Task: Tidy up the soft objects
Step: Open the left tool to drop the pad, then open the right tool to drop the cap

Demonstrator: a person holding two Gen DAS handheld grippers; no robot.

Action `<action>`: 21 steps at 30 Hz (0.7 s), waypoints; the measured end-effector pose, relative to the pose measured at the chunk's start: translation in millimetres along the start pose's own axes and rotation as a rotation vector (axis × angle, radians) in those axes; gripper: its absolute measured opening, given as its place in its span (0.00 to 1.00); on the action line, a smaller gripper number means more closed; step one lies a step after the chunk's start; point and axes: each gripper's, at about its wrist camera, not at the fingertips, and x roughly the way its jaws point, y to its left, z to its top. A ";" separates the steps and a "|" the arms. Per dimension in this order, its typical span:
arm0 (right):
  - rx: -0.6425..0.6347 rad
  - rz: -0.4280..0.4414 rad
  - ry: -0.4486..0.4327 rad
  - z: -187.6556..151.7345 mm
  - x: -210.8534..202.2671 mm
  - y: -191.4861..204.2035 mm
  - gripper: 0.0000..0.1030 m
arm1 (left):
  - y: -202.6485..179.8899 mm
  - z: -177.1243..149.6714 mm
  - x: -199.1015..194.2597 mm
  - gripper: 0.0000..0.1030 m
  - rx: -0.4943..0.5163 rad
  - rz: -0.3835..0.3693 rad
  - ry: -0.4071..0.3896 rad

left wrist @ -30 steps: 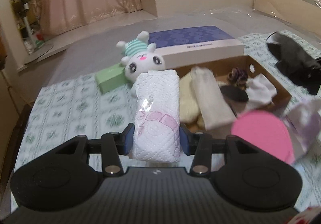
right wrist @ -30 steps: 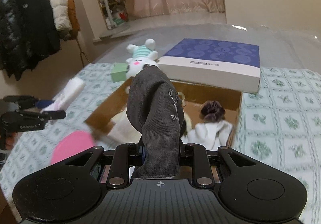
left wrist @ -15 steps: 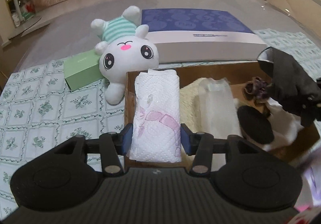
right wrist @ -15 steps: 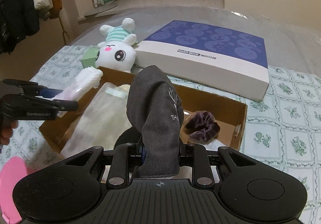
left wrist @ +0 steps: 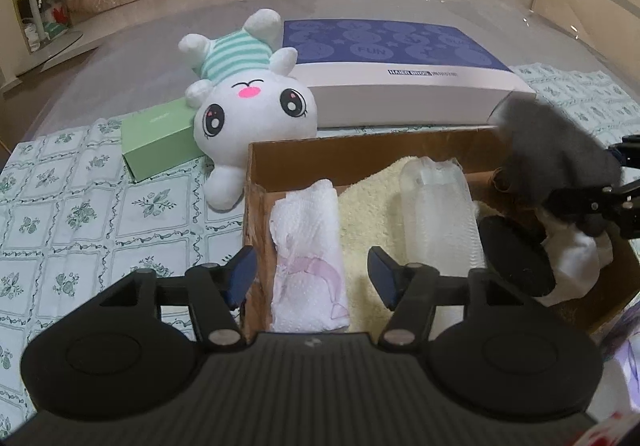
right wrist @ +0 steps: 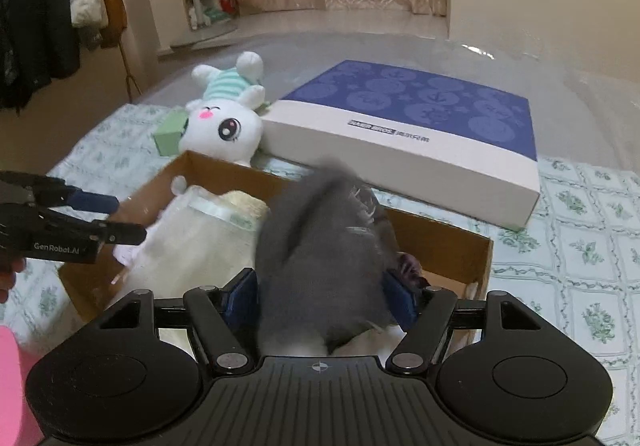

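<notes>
Tissue pack (left wrist: 308,258), white with a faint pink print, lies lengthwise along the left wall of the cardboard box (left wrist: 256,214), with the left gripper (left wrist: 310,274) spread wide around its near end and touching nothing. The step in hand looks like dropping items into the box: the grey sock (right wrist: 320,258) sits blurred between the parted fingers of the right gripper (right wrist: 320,292), which seems to be letting go, over the box's right side. Next, each gripper would need to lift clear and find another loose item. Inside the box, right of the tissues, lie a cream towel (left wrist: 372,206), a clear-wrapped roll (left wrist: 440,214) and a black pad (left wrist: 516,258). Beyond the far wall lie a plush bunny (left wrist: 252,102), a green box (left wrist: 160,138) and a blue-lidded flat box (left wrist: 396,66).
</notes>
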 end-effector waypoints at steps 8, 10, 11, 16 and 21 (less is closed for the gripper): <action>-0.002 -0.012 -0.002 -2.8 -13.9 -6.1 0.67 | 8.2 -7.2 -13.4 0.55 0.001 -0.006 -0.020; -0.004 -0.007 -0.004 -4.8 -19.6 -6.8 0.67 | 8.1 -8.9 -17.2 0.55 0.010 -0.008 -0.026; -0.001 -0.005 -0.007 -6.3 -22.6 -7.4 0.67 | 8.1 -9.5 -19.3 0.55 0.011 -0.012 -0.027; 0.030 0.014 -0.028 -11.8 -41.3 -7.8 0.67 | 5.4 -10.0 -31.8 0.55 0.013 -0.026 -0.037; 0.042 0.034 -0.050 -16.6 -65.0 -1.3 0.67 | 0.7 -8.5 -53.2 0.55 0.012 -0.048 -0.058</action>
